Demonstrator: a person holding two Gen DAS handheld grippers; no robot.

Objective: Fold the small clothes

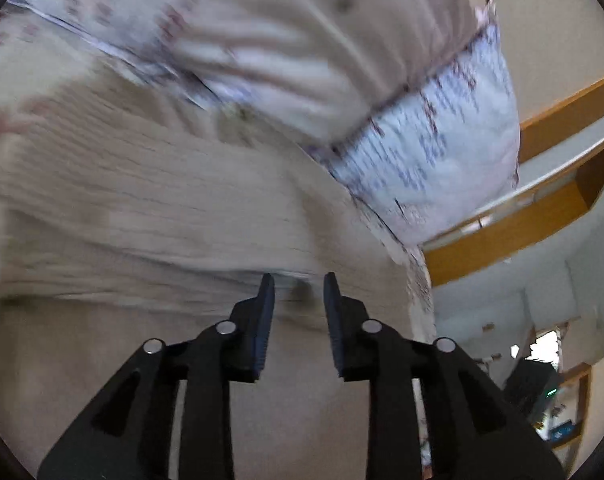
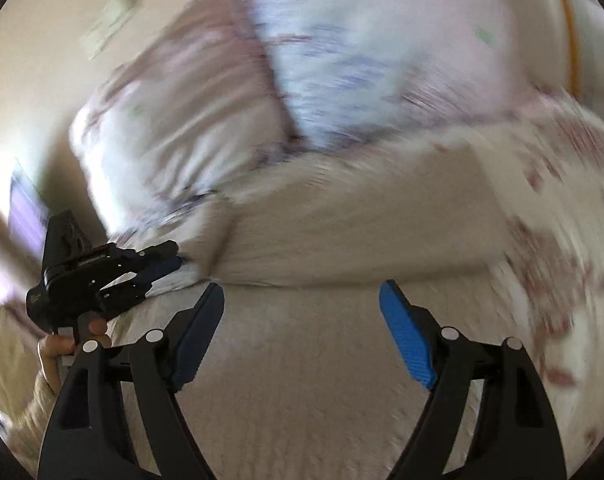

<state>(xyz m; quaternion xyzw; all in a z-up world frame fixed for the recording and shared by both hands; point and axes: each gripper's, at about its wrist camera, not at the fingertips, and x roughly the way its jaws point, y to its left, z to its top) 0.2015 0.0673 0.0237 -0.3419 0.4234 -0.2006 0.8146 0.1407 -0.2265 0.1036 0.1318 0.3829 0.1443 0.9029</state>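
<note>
My left gripper (image 1: 298, 280) hangs slightly parted and my right gripper (image 2: 302, 288) spread wide over the beige garment (image 2: 342, 232) on the bed (image 2: 562, 260).

The beige garment (image 1: 150, 208) looked like soft, finely ribbed cloth, matt, though blur smeared the weave. Behind it the pillow (image 1: 434, 152) wore smooth printed cotton, pale with small purplish marks. The left gripper (image 1: 298, 288) was matt black plastic with shiny round metal pins at its joints. The right gripper (image 2: 302, 292) had the same black plastic arms, its pads (image 2: 406, 340) a ridged, rough-textured blue. The bedspread (image 2: 302, 400) showed a nubbly, quilted off-white fabric. The shelf (image 1: 542, 208) had a smooth, satin-finished orange wood.
</note>
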